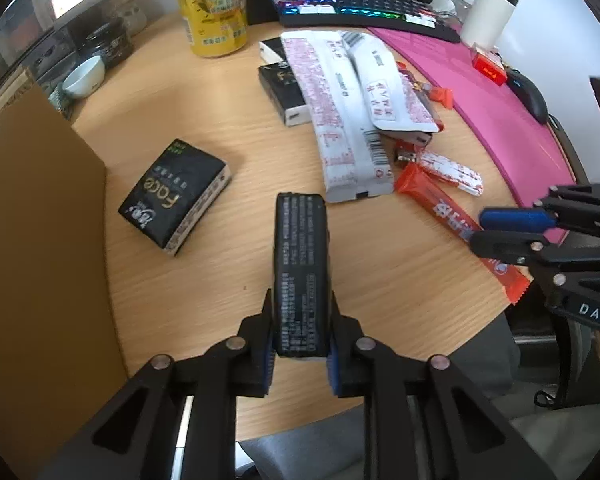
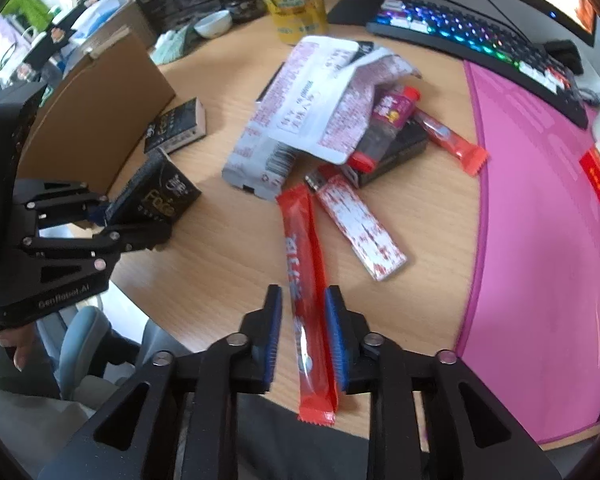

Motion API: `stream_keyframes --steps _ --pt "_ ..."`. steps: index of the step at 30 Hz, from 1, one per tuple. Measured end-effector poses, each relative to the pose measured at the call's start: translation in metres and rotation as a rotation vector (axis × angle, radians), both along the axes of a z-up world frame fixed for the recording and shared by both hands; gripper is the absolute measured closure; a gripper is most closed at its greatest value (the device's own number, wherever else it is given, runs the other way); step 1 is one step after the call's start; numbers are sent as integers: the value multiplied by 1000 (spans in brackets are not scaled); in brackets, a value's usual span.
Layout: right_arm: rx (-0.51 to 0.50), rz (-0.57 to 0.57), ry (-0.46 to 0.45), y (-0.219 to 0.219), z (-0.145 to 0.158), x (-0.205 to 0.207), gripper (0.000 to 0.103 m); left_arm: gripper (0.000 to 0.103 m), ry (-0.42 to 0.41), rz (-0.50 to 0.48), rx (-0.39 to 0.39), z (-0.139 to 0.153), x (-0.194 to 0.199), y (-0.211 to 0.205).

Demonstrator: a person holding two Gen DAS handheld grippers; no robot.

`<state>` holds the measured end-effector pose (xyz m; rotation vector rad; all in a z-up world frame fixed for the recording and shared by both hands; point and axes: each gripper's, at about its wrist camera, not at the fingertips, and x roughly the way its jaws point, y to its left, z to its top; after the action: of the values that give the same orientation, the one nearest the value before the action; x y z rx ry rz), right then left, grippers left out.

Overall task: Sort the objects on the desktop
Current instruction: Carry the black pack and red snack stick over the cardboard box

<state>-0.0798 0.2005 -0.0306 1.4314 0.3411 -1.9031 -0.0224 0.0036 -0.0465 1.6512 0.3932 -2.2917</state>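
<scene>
Desk [image 1: 204, 128] wooden, pink mat [image 1: 500, 112] at 2 o'clock. Left gripper [image 1: 300, 344] clamps black pack [image 1: 300, 264]; right gripper [image 2: 302, 336] parted around red bar [image 2: 306, 280].

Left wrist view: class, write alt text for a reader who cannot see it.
The left gripper clamps a black tissue pack above a wooden desk. Another black pack lies to its left beside a cardboard box, with white packets and a red snack bar to the right.
</scene>
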Motion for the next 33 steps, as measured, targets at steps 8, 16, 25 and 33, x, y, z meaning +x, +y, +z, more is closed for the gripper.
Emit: stream_keyframes --steps 8,16,25,33 --pt "48 34 24 -22 -6 -5 74 61 20 -3 -14 6 -6 -2" --pt "60 47 36 -25 -7 -6 74 61 15 2 -25 4 -13 -5" --pt "86 90 83 -31 -5 0 86 83 11 25 -29 2 -11 -10" --pt "9 106 50 -26 16 -5 86 83 81 10 1 33 5 -13"
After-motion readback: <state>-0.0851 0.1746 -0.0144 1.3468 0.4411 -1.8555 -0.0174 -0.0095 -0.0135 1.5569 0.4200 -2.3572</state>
